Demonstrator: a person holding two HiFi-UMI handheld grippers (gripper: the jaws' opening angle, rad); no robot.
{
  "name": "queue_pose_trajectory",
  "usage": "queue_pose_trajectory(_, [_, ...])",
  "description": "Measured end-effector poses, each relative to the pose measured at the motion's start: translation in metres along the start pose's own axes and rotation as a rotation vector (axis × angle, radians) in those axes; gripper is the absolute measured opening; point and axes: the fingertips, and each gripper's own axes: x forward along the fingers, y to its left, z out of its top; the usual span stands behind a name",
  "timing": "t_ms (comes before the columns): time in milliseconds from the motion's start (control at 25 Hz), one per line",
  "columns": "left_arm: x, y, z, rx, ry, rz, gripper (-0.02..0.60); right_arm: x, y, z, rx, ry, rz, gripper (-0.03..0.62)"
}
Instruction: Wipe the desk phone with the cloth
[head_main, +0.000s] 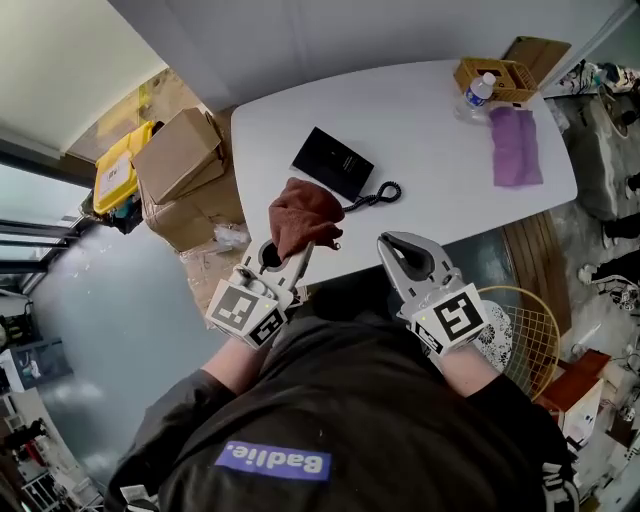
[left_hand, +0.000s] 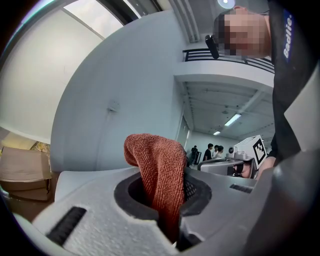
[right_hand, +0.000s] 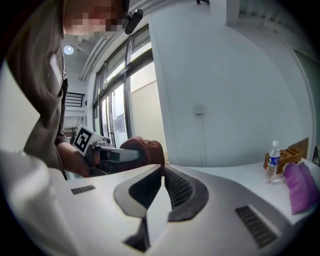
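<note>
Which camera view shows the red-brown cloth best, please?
The left gripper view: the cloth fills its centre, weave sharp, clamped between the jaws of the left gripper. The head view shows it smaller, bunched at that gripper's tips near the desk phone. The right gripper view shows only a dark lump of it behind the left gripper.

Your left gripper (head_main: 292, 262) clamps the rust-brown cloth (head_main: 305, 213), which bunches up just past its tips. Just beyond that bundle the black desk phone (head_main: 333, 162) lies on the white table (head_main: 420, 110). Its coiled cord (head_main: 378, 194) curls toward your right gripper (head_main: 392, 243), whose jaws meet near the table's edge.
</note>
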Motion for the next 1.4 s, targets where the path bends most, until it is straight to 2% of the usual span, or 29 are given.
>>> queue_pose_trajectory(440, [0.064, 0.081, -0.030, 0.049, 0.119, 0.169, 0.054, 0.045, -0.057, -0.018, 0.024, 0.032, 0.093, 0.037])
queue_pose_trajectory(680, [0.084, 0.125, -0.056, 0.016, 0.162, 0.262, 0.054, 0.050, -0.074, -0.031, 0.044, 0.069, 0.118, 0.037])
queue_pose_trajectory(880, [0.099, 0.153, -0.091, -0.004, 0.225, 0.329, 0.054, 0.050, -0.082, -0.046, 0.056, 0.110, 0.141, 0.037])
queue_pose_trajectory(1120, [0.115, 0.150, -0.139, -0.050, 0.319, 0.342, 0.054, 0.047, -0.084, -0.059, 0.063, 0.148, 0.177, 0.037])
queue_pose_trajectory(1400, [0.131, 0.103, -0.187, -0.095, 0.403, 0.270, 0.054, 0.032, -0.103, -0.066, 0.079, 0.167, 0.167, 0.037])
